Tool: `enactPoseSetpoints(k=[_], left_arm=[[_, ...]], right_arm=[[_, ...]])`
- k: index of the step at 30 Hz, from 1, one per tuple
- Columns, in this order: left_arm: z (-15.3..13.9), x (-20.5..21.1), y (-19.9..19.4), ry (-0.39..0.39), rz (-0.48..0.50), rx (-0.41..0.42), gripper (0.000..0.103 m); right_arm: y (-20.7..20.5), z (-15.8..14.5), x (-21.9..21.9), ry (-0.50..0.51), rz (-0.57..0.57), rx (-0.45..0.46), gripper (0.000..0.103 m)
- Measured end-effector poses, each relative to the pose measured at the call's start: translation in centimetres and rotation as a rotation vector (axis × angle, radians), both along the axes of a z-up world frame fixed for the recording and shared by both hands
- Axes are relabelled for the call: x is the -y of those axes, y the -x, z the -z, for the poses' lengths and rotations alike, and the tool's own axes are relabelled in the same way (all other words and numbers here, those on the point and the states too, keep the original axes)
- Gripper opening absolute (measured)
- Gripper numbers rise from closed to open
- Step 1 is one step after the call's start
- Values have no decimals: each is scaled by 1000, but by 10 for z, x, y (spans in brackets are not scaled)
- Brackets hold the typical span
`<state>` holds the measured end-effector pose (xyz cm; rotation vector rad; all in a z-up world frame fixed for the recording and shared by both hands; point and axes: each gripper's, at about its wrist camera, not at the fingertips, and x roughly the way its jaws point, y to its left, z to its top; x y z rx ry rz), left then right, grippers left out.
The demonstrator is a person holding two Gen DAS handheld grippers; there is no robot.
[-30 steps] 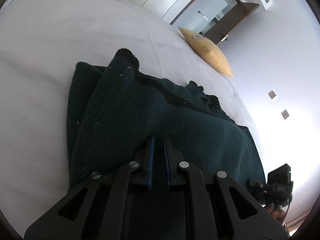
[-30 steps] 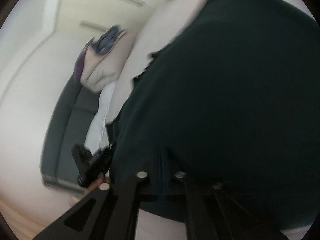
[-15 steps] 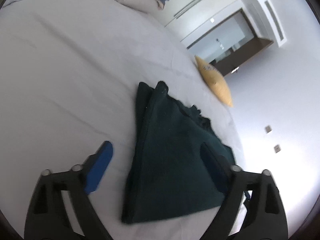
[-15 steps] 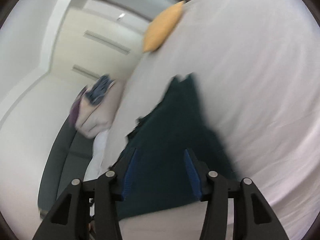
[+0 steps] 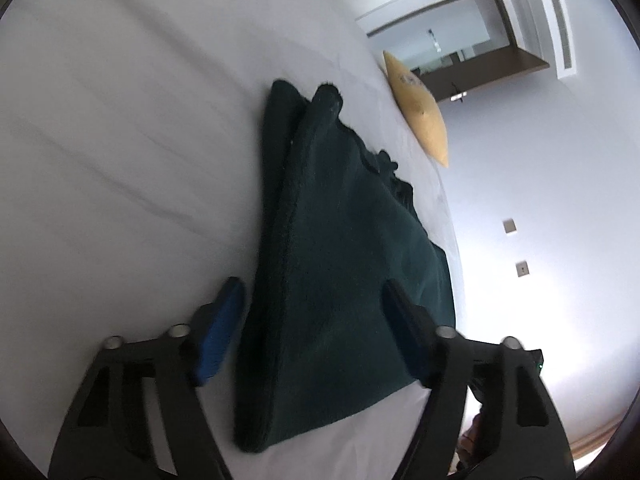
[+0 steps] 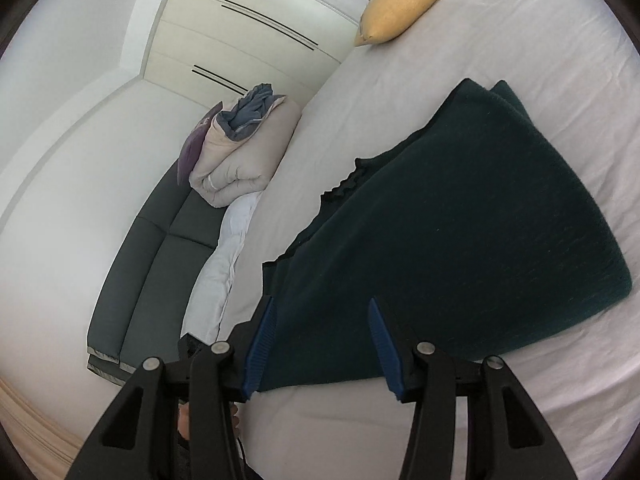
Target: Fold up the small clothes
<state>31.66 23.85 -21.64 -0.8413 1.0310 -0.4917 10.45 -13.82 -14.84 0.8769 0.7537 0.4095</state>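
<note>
A dark green knitted garment [image 5: 340, 264] lies folded flat on the white bed sheet [image 5: 120, 160]. It also shows in the right wrist view [image 6: 460, 248]. My left gripper [image 5: 316, 320] is open and empty, jaws spread wide, just above the garment's near edge. My right gripper [image 6: 322, 328] is open and empty, hovering over the garment's near corner at the bed's edge.
A yellow pillow [image 5: 418, 108] lies at the far side of the bed, also in the right wrist view [image 6: 404, 4]. A folded beige duvet [image 6: 244, 152] and a grey sofa [image 6: 152, 264] stand beside the bed.
Both grippers were shut on the garment a second ago. They have opened, let it go and pulled back a little. The garment now rests on the sheet.
</note>
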Motion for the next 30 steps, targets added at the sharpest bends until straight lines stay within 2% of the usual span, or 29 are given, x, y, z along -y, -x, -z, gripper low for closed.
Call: enactPoseSetpoints(k=[3,8,10,12,16,21,25,30], left_arm=[[6,6,-13,11,31,-38,50],[10,16,-21,6,95,-83,47],[10,21,-22,1,113,-99,43],[11,25,-22,2,118,-117,32],[15,30,-16,43,111,-119,27],[15,25,-11,80,59,-102,13],[10,26,-7,76,37,-71,11],[10,19,0,111,-7,-60,10]], right_arm=[[0,3,-4,3,-10,-9,52],[-5,7,-15,-1,-29,-16,52],[-8,8,-21,0,-43,-21,52],[-15,9,-29,-2,-57,-22,52],[-33,4,-51,21,-118,-21,52],[-78,-4,-98,103,-225,-38,52],[-116,1,-131,135,-283,-54,52],[-166,37,-153,147,-322,-148,52]])
